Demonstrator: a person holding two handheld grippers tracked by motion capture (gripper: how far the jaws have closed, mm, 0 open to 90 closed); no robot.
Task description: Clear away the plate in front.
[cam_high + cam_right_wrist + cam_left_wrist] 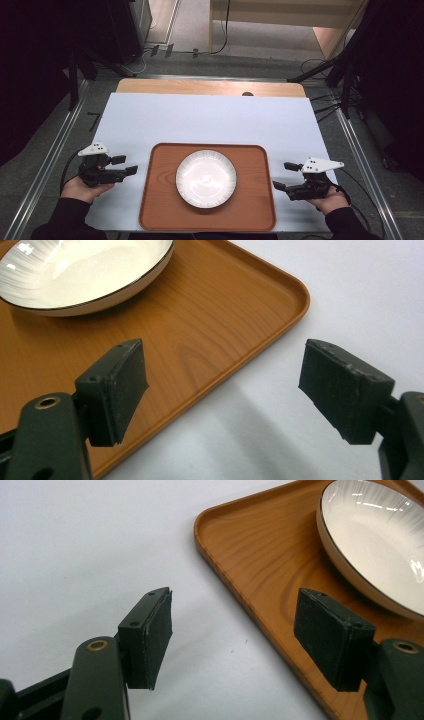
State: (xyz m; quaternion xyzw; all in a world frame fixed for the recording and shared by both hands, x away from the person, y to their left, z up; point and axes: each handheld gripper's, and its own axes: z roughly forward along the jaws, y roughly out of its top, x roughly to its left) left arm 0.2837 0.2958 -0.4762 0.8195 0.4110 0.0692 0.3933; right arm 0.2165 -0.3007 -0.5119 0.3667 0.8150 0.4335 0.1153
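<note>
Tray (160, 200), wood-grained, lay near front edge of bench (210, 120), on white sheet. Plate (206, 178), white with thin dark rim, sat about centre of tray, upright, empty.

Left gripper (126, 165) held just left of tray, hand (86, 189) behind it at bench front. Jaws spread wide, nothing between them but air. In left gripper view, one jaw stood over white sheet, the other over tray's floor, so tray's left rim (235, 587) ran up through the gap. Probably lined up that way to close on the rim.

Right gripper (285, 175) mirrored it just right of tray. Jaws likewise spread, gripping nothing. In right gripper view, tray's right rim and rounded corner (295, 295) lay between the jaws, one over wood, one over sheet. Not touching yet, as far as could be told.

Both grippers level with plate, opposite each other: reads as set-up for a two-sided lift of tray, kept balanced so plate stays put.

Room: bare sheet wide open behind tray, narrower strips left and right of it. Tray's front edge close to bench front. Rim low and shallow; little to bite on.
</note>
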